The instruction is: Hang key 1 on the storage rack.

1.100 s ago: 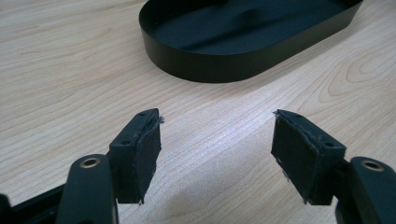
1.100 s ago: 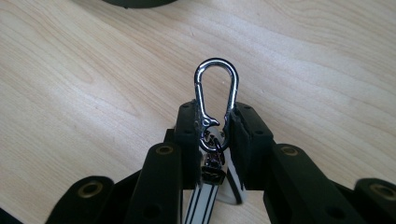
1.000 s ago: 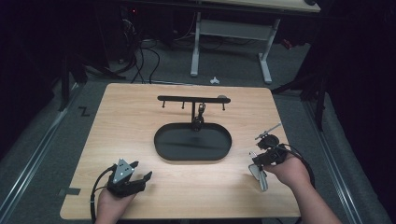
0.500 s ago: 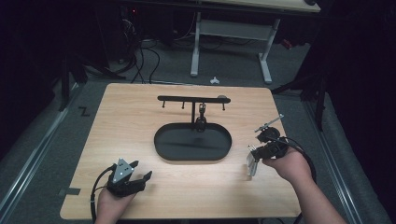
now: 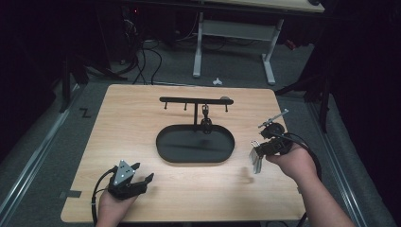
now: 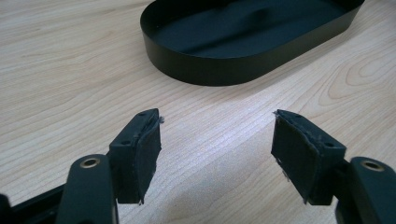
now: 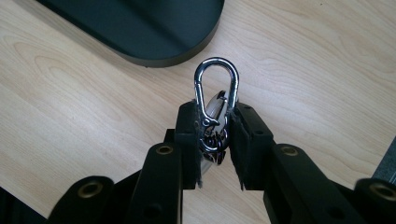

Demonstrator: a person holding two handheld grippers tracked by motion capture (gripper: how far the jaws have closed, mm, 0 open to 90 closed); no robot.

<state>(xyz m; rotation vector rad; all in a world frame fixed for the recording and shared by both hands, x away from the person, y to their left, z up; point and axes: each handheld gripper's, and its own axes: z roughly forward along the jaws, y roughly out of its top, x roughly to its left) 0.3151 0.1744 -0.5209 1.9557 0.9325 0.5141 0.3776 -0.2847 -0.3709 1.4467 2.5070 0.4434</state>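
**A:** High view first: the right gripper (image 5: 259, 150) is up off the worktop (image 5: 142, 123), just right of the black oval tray (image 5: 195, 144), with something pale and shiny dangling under it. The left gripper (image 5: 137, 175) rests near the front-left corner, well away. I'd guess the clip goes onto the hook rack (image 5: 196, 100) behind the tray, so I'd approach level and line the loop up with a free peg.

**B:** Makes sense. One item already hangs near the middle post; hard to say what, too small.

**A:** Left gripper view: jaws spread wide, nothing between the pads (image 6: 142, 156), just wood and the tray wall (image 6: 210, 72) ahead.

**B:** And the right gripper view?

**A:** Jaws pinched narrow on a silver carabiner (image 7: 216, 88), loop poking out past the tips, so keep that end leading. Rings and maybe a flat tag sit below between the pads (image 7: 189, 135), mostly hidden. Rack's out of frame there, and the tray's cut off at the top.
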